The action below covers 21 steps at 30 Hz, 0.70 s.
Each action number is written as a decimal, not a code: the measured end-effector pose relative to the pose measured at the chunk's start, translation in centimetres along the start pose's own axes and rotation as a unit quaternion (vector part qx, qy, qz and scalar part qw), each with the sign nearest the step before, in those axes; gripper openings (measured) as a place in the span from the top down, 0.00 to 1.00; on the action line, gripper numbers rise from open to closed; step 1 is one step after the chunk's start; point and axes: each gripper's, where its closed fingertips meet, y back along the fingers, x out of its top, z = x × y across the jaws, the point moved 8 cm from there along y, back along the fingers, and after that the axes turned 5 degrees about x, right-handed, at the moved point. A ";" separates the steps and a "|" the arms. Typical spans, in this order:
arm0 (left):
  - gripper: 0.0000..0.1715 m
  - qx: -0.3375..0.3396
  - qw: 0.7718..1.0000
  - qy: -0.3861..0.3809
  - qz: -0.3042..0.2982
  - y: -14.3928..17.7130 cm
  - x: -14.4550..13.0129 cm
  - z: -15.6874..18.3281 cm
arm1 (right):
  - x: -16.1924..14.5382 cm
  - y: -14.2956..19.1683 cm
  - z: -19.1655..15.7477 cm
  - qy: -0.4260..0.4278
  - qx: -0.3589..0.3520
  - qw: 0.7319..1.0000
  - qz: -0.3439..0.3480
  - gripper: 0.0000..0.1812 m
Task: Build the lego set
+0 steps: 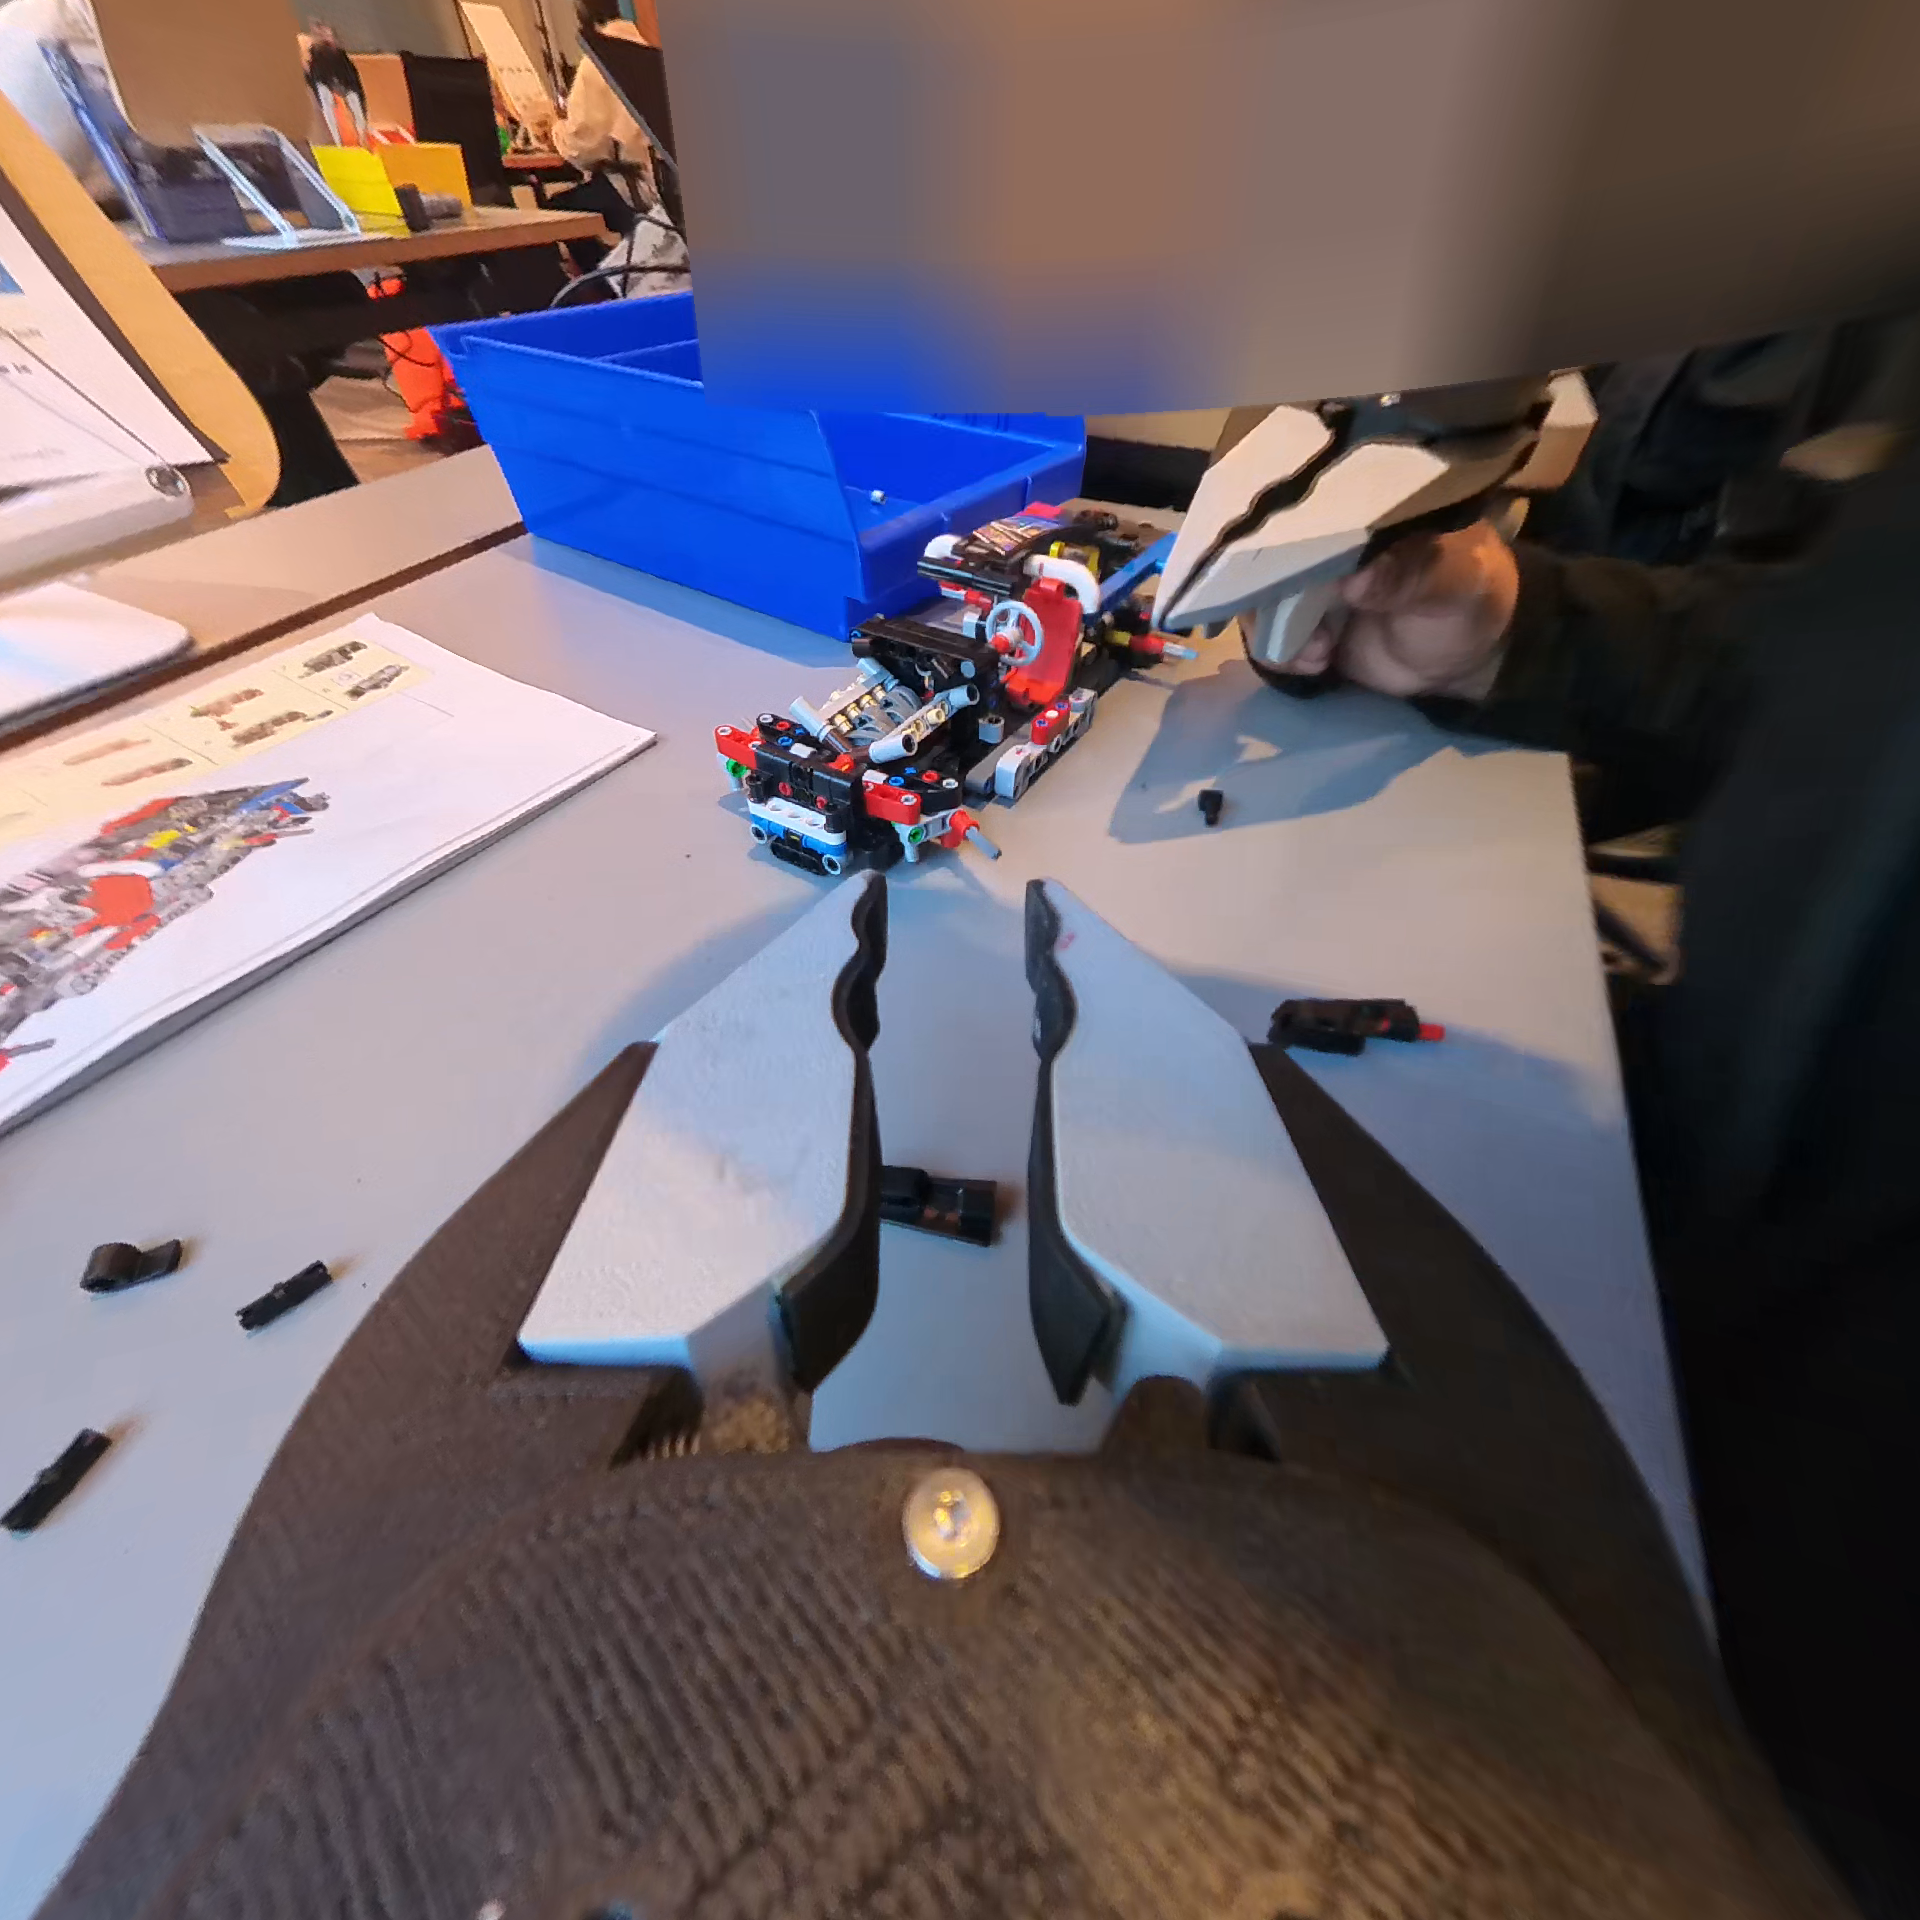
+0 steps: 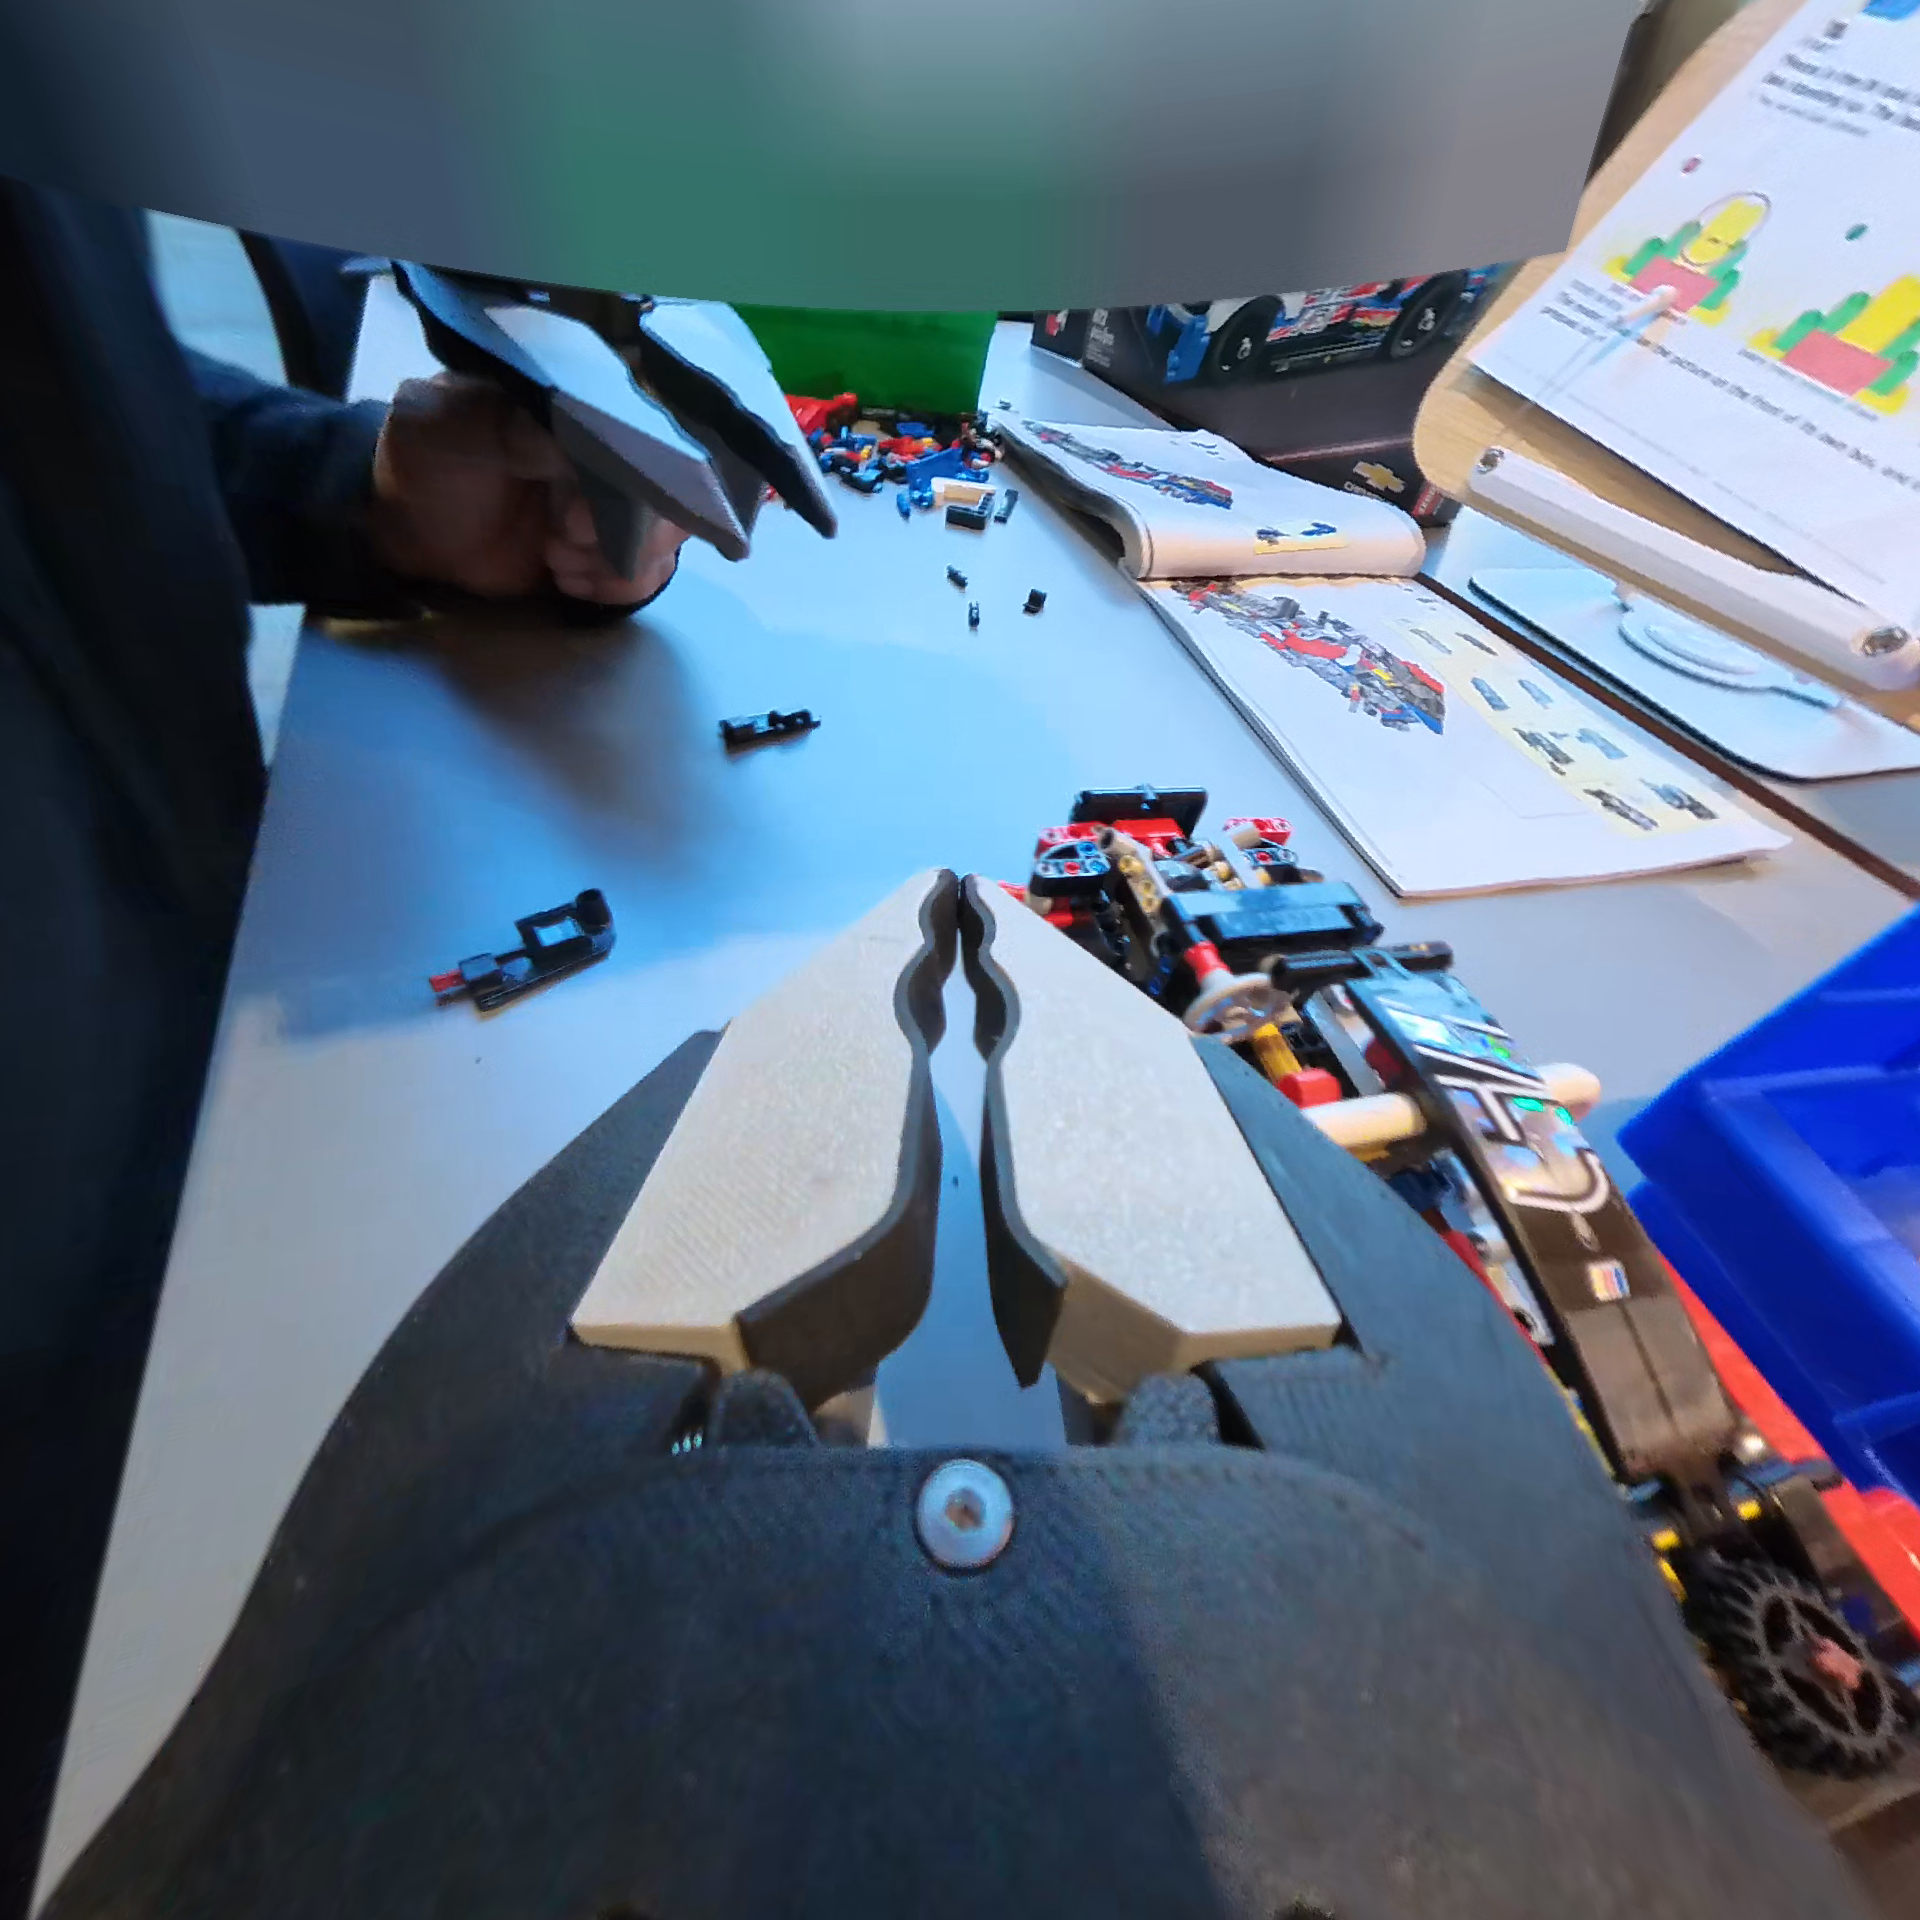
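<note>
The part-built Lego car [image 1: 914, 717] stands on the grey table [image 1: 468, 1039], in front of my open, empty left gripper [image 1: 956, 894]. A small black piece [image 1: 940, 1205] lies on the table under the gap between its fingers. My right gripper [image 2: 958, 888] is shut with nothing visible between its tips, right beside the car [image 2: 1247, 935]. In the left wrist view it [image 1: 1169, 623] touches the car's far side. A black assembly with a red pin [image 1: 1345, 1023] lies to the right, also in the right wrist view [image 2: 530, 951]. The left gripper [image 2: 784, 530] hovers farther off.
An open instruction booklet [image 1: 260, 810] lies left of the car. A blue bin [image 1: 748, 468] stands behind it. Loose black pieces [image 1: 130, 1262] lie at the near left, one [image 1: 1210, 805] near the car. A pile of loose parts [image 2: 904, 447] and the set's box [image 2: 1299, 343] are beyond. About 15 centimeters separates my left fingertips from my right.
</note>
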 end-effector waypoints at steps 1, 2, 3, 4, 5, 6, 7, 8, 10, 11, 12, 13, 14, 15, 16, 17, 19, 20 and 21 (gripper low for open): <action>0.87 0.003 1.000 -0.006 0.001 0.0 0.0 0.1 | 0.1 -0.1 -0.2 0.005 0.002 1.000 0.001 1.00; 0.87 0.006 1.000 -0.012 0.002 0.0 0.0 0.2 | 0.1 -0.2 -0.4 0.010 0.004 1.000 0.000 1.00; 0.87 0.010 1.000 -0.017 0.003 0.1 0.0 0.3 | 0.1 -0.3 -0.6 0.012 0.005 1.000 -0.004 1.00; 0.87 0.014 1.000 -0.021 0.004 0.1 0.0 0.3 | 0.0 -0.3 -0.7 0.013 0.005 1.000 -0.009 0.99; 0.87 0.018 1.000 -0.024 0.005 0.2 0.0 0.4 | 0.0 -0.3 -0.7 0.012 0.002 1.000 -0.014 0.98; 0.87 0.019 0.999 -0.026 0.005 0.2 0.0 0.6 | -0.1 -0.2 -0.9 0.005 0.000 1.000 -0.021 0.96; 0.87 0.019 0.999 -0.026 0.003 0.3 0.0 0.7 | -0.1 -0.1 -1.1 -0.007 0.002 0.999 -0.031 0.93; 0.87 0.019 0.999 -0.028 -0.002 0.3 -0.1 0.8 | -0.2 0.1 -1.7 -0.022 0.011 0.999 -0.042 0.92; 0.86 0.025 0.999 -0.038 -0.017 0.6 -0.4 1.2 | -0.2 0.4 -3.3 -0.053 0.024 0.997 -0.060 0.87; 0.86 0.028 0.998 -0.048 -0.024 0.8 -0.5 1.5 | -0.2 0.6 -4.3 -0.064 0.025 0.996 -0.063 0.85; 0.86 0.033 0.997 -0.060 -0.030 1.0 -0.6 1.9 | -0.3 0.7 -5.4 -0.074 0.023 0.995 -0.066 0.83; 0.86 0.040 0.996 -0.073 -0.036 1.1 -0.8 2.2 | -0.5 0.7 -6.6 -0.081 0.021 0.994 -0.075 0.81; 0.86 0.047 0.994 -0.083 -0.043 1.3 -0.9 2.4 | -0.6 0.6 -7.7 -0.085 0.017 0.992 -0.088 0.81; 0.86 0.053 0.993 -0.093 -0.048 1.4 -1.1 2.7 | -0.6 0.5 -8.6 -0.083 0.006 0.991 -0.101 0.80; 0.86 0.058 0.992 -0.101 -0.054 1.5 -1.2 2.9 | -0.6 0.2 -9.3 -0.080 -0.005 0.991 -0.112 0.80; 0.86 0.063 0.990 -0.109 -0.061 1.6 -1.3 3.0 | -0.5 -0.2 -10.0 -0.079 -0.006 0.989 -0.121 0.81; 0.86 0.073 0.987 -0.123 -0.075 1.8 -1.6 3.1 | -0.4 -1.5 -10.8 -0.088 -0.002 0.986 -0.141 0.80; 0.87 0.080 0.985 -0.129 -0.080 2.0 -1.7 3.1 | -0.5 -2.2 -11.0 -0.092 0.000 0.984 -0.154 0.80; 0.87 0.089 0.983 -0.135 -0.085 2.2 -1.8 3.1 | -0.7 -3.0 -11.1 -0.094 0.005 0.981 -0.169 0.79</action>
